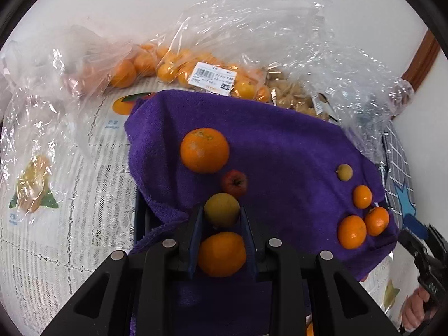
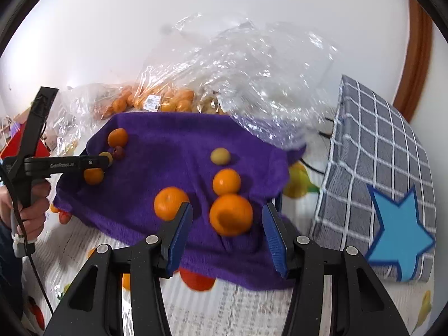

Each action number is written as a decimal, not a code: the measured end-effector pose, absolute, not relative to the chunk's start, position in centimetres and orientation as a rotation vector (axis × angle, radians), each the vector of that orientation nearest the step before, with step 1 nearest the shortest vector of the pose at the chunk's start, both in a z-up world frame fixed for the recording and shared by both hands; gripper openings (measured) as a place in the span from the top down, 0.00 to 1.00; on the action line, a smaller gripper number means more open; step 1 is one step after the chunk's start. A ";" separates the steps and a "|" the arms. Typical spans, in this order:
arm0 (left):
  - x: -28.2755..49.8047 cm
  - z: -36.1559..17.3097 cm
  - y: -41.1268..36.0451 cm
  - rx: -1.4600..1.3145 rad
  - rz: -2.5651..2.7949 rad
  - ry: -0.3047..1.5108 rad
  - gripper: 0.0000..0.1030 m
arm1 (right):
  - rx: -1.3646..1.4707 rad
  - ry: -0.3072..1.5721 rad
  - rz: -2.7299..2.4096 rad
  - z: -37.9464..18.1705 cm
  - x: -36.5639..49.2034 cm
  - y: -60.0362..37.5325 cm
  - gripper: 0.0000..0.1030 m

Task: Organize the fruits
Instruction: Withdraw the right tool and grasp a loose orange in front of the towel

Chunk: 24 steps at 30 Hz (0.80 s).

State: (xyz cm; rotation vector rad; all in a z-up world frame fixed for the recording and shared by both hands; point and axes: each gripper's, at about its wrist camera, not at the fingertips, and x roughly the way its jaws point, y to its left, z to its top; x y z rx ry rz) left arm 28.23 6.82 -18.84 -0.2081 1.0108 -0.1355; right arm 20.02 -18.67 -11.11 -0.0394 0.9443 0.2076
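Barcode label (image 1: 212,78) on the clear bag of oranges (image 1: 168,67) beyond my left tongs (image 1: 221,218); print too small to read. The tablecloth's (image 1: 84,168) small captions are also illegible. Left tongs clamped on a yellow fruit (image 1: 221,210) over the purple towel (image 1: 280,145). Right tongs (image 2: 228,224) stand apart, a blurred orange (image 2: 231,214) loose between them. Grey checked box (image 2: 378,168) to their right.

A barcode sticker (image 1: 213,78) on the fruit bag (image 1: 179,64) is too blurred to read.
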 end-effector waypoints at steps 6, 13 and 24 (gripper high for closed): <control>26.8 -17.6 8.1 -0.256 -0.117 0.981 0.62 | 0.000 0.960 0.223 -11.5 18.1 -18.2 0.50; 22.1 -15.4 10.0 -0.285 -0.119 0.898 0.59 | 0.058 0.989 0.312 -12.7 15.9 -15.8 0.64; 14.5 -15.9 13.0 -0.309 -0.084 0.880 0.57 | 0.071 1.066 0.420 -16.0 14.2 -12.2 0.65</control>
